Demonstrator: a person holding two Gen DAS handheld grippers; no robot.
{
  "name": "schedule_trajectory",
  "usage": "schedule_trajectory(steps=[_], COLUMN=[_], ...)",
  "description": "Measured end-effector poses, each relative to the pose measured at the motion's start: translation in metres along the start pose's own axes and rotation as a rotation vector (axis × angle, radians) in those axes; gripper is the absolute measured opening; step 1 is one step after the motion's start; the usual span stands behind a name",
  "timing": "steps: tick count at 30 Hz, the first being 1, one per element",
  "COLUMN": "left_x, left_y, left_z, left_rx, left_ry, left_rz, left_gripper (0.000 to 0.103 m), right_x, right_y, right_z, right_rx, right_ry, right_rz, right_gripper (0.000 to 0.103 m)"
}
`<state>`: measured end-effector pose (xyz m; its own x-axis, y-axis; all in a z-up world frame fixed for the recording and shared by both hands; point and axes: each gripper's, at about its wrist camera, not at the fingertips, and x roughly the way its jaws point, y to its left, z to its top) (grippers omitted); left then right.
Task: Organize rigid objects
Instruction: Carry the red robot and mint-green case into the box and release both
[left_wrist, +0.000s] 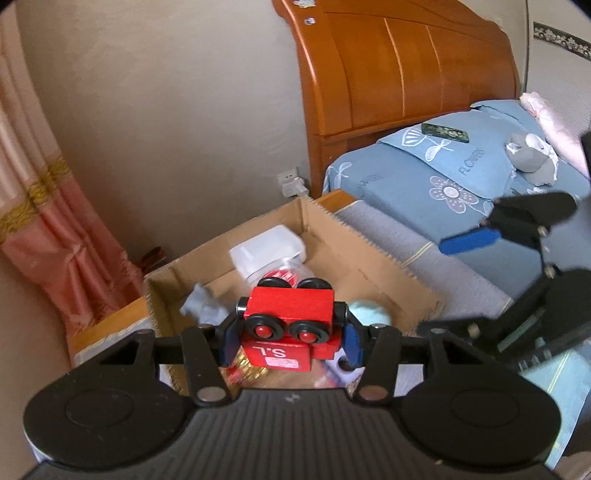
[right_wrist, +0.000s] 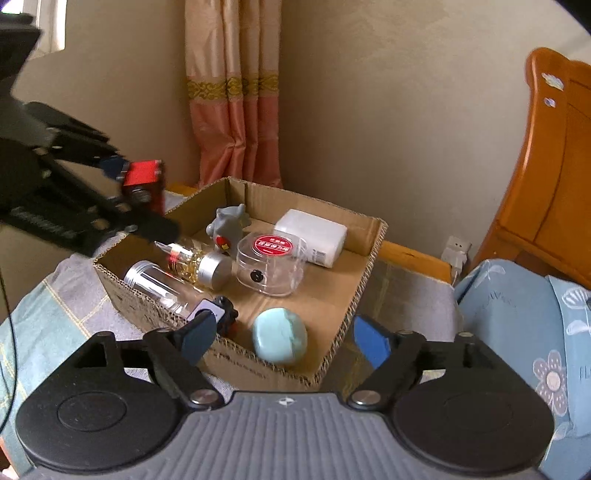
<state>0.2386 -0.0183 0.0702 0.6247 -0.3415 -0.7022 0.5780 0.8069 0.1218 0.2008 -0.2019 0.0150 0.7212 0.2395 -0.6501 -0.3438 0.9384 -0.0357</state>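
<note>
Left gripper (left_wrist: 290, 338) clamped on red toy train car (left_wrist: 291, 325) — wheels up, held above cardboard box (right_wrist: 364, 291) — then, within the box, glass bottle (right_wrist: 177, 275), grey elephant figure (right_wrist: 227, 227), clear round container (right_wrist: 271, 264), white charger (right_wrist: 312, 236), teal soap (right_wrist: 280, 339); right gripper (right_wrist: 284, 341) spread apart, empty.

Beige wall (left_wrist: 184, 110), pink curtain (right_wrist: 232, 129), wooden headboard (left_wrist: 399, 74), blue bedding (left_wrist: 461, 177).

A wooden headboard (left_wrist: 399, 70) stood against the beige wall (left_wrist: 166, 110), with a blue floral pillow (left_wrist: 454, 166) below it, a pink curtain (right_wrist: 232, 92) in the corner and a wall socket (left_wrist: 293, 182) nearby
</note>
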Motion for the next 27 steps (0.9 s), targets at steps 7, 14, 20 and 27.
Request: schedule_trajectory(steps=[7, 14, 20, 27], left_x=[0.038, 0.078, 0.091, 0.071], left_y=[-0.021, -0.038, -0.042, -0.035], left_z=[0.031, 0.049, 0.062, 0.057], left_rx=[0.054, 0.079, 0.059, 0.046], left_ry=[0.046, 0.1, 0.057, 0.036], left_rz=[-0.043, -0.065, -0.009, 0.01], left_gripper=[0.053, 0.053, 0.081, 0.09], right_x=[-0.015, -0.023, -0.025, -0.026], right_y=[-0.006, -0.014, -0.018, -0.02], right_z=[-0.019, -0.04, -0.049, -0.051], right_rx=[0.074, 0.143, 0.168, 0.194], right_ry=[-0.011, 0.007, 0.021, 0.027], right_rz=[0.004, 0.007, -0.004, 0.0], right_gripper=[0.092, 0.094, 0.096, 0.1])
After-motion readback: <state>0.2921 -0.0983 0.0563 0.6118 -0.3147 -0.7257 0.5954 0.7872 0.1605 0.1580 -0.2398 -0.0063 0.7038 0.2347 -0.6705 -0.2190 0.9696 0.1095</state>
